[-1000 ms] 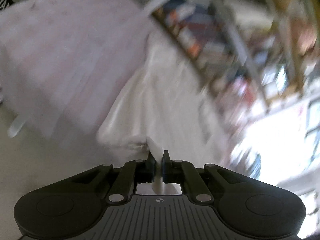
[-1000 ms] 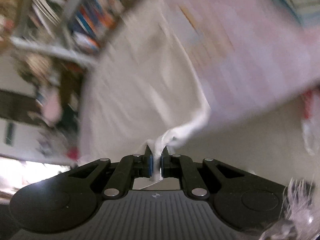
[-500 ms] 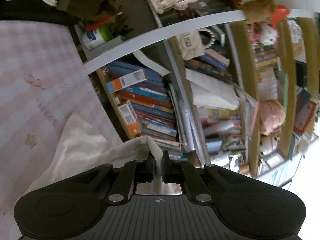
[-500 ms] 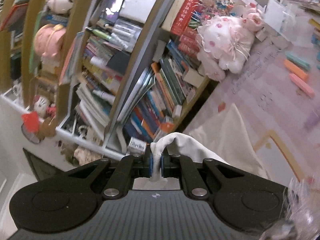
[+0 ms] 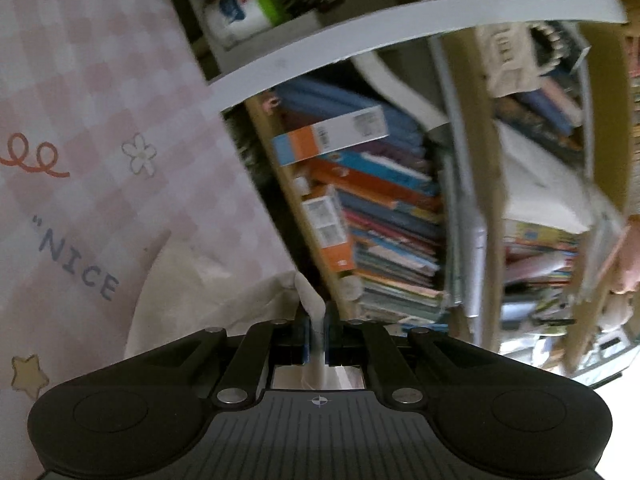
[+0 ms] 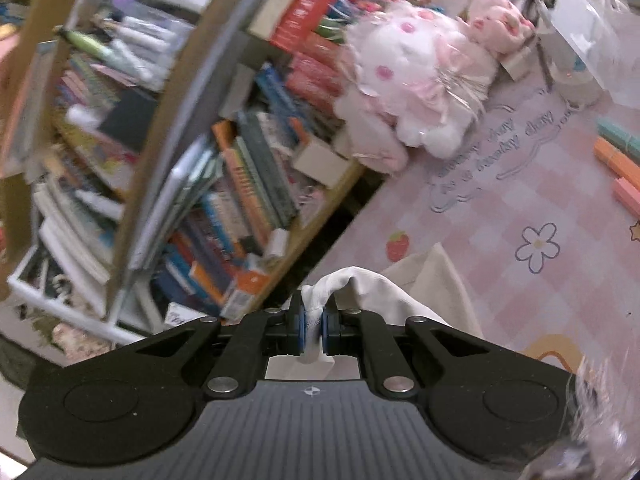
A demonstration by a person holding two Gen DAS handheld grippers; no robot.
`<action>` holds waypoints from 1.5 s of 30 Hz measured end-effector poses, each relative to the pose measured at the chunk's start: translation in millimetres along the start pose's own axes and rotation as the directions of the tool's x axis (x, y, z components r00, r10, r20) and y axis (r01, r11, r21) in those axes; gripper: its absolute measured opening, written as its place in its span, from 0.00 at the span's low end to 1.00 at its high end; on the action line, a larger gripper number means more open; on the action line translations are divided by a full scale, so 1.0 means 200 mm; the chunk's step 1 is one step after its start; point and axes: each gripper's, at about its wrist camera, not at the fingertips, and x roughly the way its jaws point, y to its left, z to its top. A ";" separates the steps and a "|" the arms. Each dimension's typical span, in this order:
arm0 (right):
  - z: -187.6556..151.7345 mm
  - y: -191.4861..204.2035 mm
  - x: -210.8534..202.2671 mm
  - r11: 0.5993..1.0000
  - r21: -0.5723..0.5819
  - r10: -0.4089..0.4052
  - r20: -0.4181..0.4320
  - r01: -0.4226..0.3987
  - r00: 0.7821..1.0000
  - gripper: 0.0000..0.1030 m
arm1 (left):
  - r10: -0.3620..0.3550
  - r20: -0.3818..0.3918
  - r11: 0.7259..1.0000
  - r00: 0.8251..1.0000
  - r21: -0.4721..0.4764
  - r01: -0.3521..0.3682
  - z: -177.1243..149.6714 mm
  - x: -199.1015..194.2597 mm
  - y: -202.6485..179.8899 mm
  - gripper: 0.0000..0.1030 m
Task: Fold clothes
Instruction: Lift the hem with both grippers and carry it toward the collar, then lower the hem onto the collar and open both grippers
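A white garment (image 5: 208, 296) lies on the pink checked tablecloth (image 5: 100, 112) near its far edge. My left gripper (image 5: 316, 330) is shut on a bunched corner of it, held just above the cloth. In the right wrist view the same white garment (image 6: 424, 292) drapes down from my right gripper (image 6: 314, 326), which is shut on another bunched edge. Most of the garment is hidden below both grippers.
A bookshelf packed with books (image 5: 372, 216) stands just beyond the table edge, also seen in the right wrist view (image 6: 240, 200). Pink plush toys (image 6: 420, 80) sit at the table's far edge. Pastel markers (image 6: 618, 160) lie on the tablecloth (image 6: 520, 200) at right.
Both grippers have swung up and forward with the garment, from facing the draped cloth to facing the bookshelf. The garment now lies lower on the tablecloth. Both stay shut.
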 end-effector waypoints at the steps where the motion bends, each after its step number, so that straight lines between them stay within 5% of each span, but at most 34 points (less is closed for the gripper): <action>1: 0.01 -0.01 0.02 1.000 0.008 -0.007 -0.003 0.007 1.000 0.07 | 0.006 -0.005 1.000 1.000 -0.004 -0.006 0.00 0.02 0.01 0.04; 11: 0.14 -0.10 0.23 0.998 0.067 0.010 -0.029 -0.008 1.000 0.07 | 0.051 0.060 0.999 0.997 0.011 -0.052 0.01 0.15 0.01 0.04; 19: 0.17 -0.24 0.50 0.989 0.074 -0.117 -0.102 0.124 0.988 0.07 | 0.266 0.020 0.961 0.964 0.066 -0.267 0.03 0.35 0.13 0.04; 25: 0.16 -0.29 0.57 0.973 -0.002 -0.231 -0.142 0.233 0.963 0.14 | 0.412 0.002 0.855 0.911 0.345 -0.387 0.01 0.44 0.00 0.11; 28: 0.17 -0.25 0.55 0.977 -0.051 -0.214 -0.144 0.208 0.966 0.38 | 0.442 0.033 0.811 0.896 0.411 -0.415 -0.01 0.40 -0.06 0.30; 30: 0.17 -0.21 0.53 0.976 -0.102 -0.208 -0.159 0.194 0.965 0.39 | 0.446 0.076 0.787 0.892 0.440 -0.432 -0.04 0.35 -0.10 0.43; 33: 0.15 -0.14 0.50 0.959 -0.209 -0.227 -0.176 0.189 0.958 0.44 | 0.443 0.140 0.746 0.886 0.491 -0.450 -0.14 0.27 -0.17 0.44; 37: 0.04 -0.03 0.43 0.887 -0.418 -0.270 -0.120 0.199 0.955 0.52 | 0.436 0.191 0.660 0.880 0.597 -0.456 -0.37 0.24 -0.26 0.44; 45: -0.28 0.09 0.43 0.658 -0.693 -0.373 0.040 0.294 0.927 0.60 | 0.477 0.159 0.459 0.865 0.794 -0.399 -0.83 0.46 -0.38 0.44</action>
